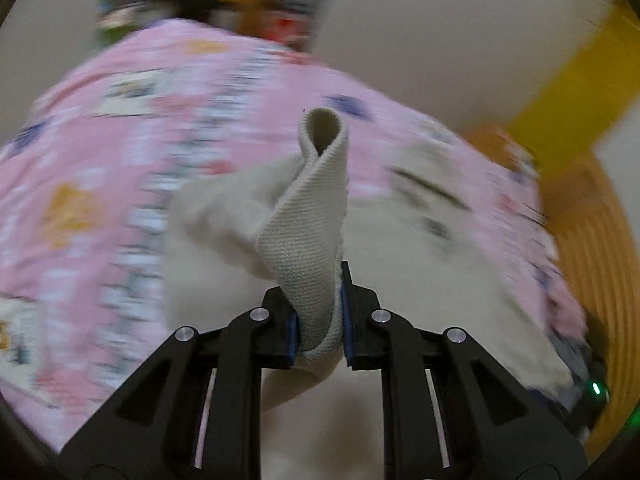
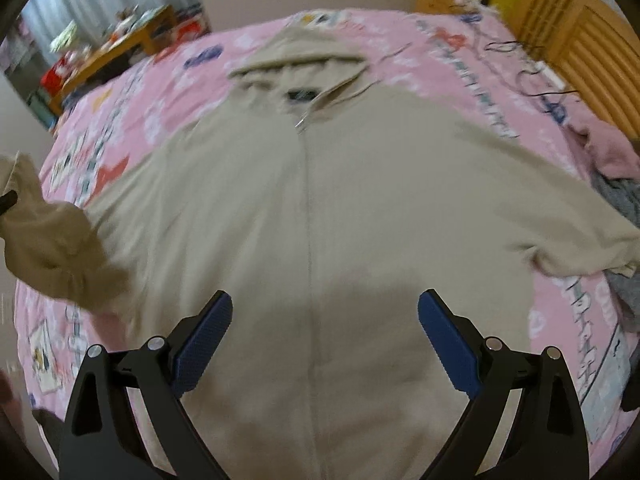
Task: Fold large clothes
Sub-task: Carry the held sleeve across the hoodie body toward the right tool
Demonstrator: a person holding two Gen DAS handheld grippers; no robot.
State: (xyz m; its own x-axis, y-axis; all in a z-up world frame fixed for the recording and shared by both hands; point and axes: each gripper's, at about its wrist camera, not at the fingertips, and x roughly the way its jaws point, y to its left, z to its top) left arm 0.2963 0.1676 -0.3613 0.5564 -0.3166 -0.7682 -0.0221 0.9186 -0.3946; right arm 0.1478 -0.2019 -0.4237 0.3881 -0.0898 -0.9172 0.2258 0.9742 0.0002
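Note:
A beige zip-up hooded jacket (image 2: 320, 208) lies front up on a pink patterned bed cover (image 2: 452, 60), hood towards the far end. My left gripper (image 1: 319, 320) is shut on the ribbed sleeve cuff (image 1: 312, 216), which stands up folded between the blue pads. In the right wrist view that lifted sleeve (image 2: 44, 240) hangs at the left edge, above the bed. My right gripper (image 2: 324, 320) hovers open over the jacket's lower front, straddling the zipper line, with nothing between its fingers. The other sleeve (image 2: 568, 236) stretches out flat to the right.
A wooden headboard (image 2: 580, 40) runs along the bed's far right side, with cables (image 2: 532, 76) on the cover. Pink and grey clothes (image 2: 616, 172) are piled at the right. A cluttered wooden table (image 2: 116, 48) stands beyond the bed at the left.

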